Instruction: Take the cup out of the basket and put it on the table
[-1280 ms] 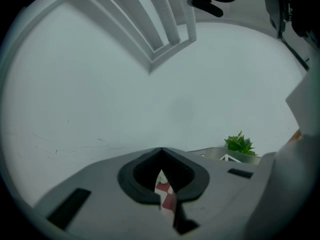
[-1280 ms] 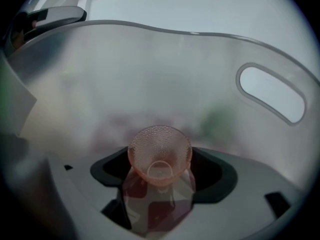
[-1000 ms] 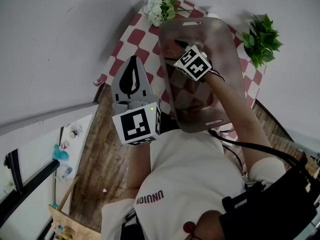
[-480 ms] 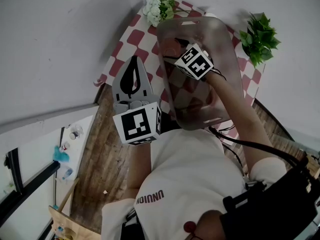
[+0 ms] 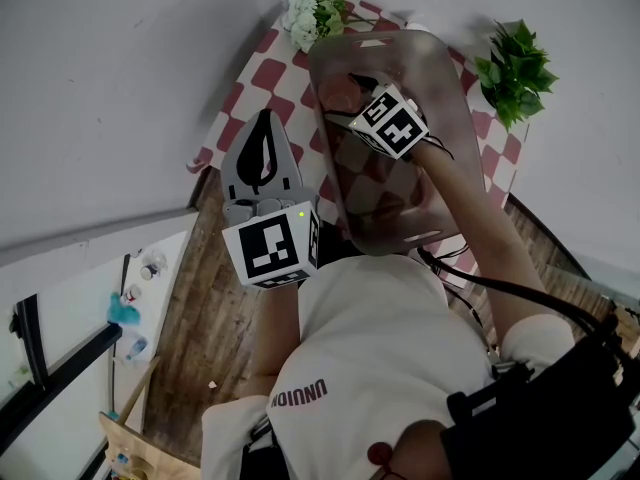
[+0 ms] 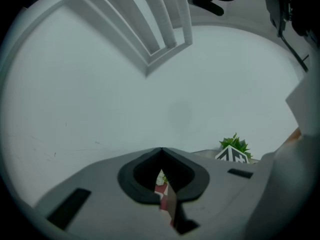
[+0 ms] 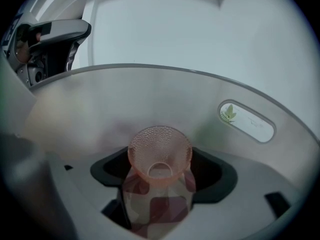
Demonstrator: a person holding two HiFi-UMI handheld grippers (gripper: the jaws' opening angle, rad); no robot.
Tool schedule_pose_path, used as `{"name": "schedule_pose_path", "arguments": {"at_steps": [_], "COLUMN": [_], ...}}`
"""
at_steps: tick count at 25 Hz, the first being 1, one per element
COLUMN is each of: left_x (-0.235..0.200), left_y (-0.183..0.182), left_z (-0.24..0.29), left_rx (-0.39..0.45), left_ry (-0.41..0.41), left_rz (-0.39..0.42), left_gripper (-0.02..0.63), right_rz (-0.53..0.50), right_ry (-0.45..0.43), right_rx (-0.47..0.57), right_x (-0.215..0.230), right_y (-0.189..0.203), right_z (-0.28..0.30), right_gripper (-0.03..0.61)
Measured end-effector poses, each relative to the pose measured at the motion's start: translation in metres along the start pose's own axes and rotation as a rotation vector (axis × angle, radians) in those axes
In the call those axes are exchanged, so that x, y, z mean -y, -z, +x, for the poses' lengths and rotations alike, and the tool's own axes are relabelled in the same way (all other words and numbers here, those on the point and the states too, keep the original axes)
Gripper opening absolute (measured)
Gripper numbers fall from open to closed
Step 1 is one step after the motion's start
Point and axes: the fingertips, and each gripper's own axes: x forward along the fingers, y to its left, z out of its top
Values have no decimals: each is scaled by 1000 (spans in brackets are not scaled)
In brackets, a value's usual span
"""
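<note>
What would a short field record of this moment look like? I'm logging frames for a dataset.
setting: red-and-white checked tablecloth, white wall behind
container: translucent grey plastic basket on the cloth
target: pink dimpled glass cup, inside the basket
right hand-held gripper: reaching into the basket, jaws around the cup, apparently gripping it
left hand-held gripper: shut, empty, outside the basket
decor: white flowers; green leafy plant

Your left gripper (image 6: pixel 161 153) points at a bare white wall (image 6: pixel 150 99), its jaws together with nothing between them. Red-checked cloth (image 6: pixel 161 191) shows through the slit, and a green plant (image 6: pixel 234 143) peeks in at right.
</note>
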Motion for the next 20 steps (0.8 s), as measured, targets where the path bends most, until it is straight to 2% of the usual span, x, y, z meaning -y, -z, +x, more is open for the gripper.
{"name": "schedule_pose_path", "arguments": {"at_steps": [20], "left_x": [9], "left_y": [-4], "left_z": [-8], "left_rx": [5], "left_ry": [14], "left_rz": [14], "left_gripper": [11], "right_rz": [-30], "right_ry": [28], "right_rx": [59], "right_x": [-4], "right_y": [-20], "right_z": [-25], "right_gripper": [388]}}
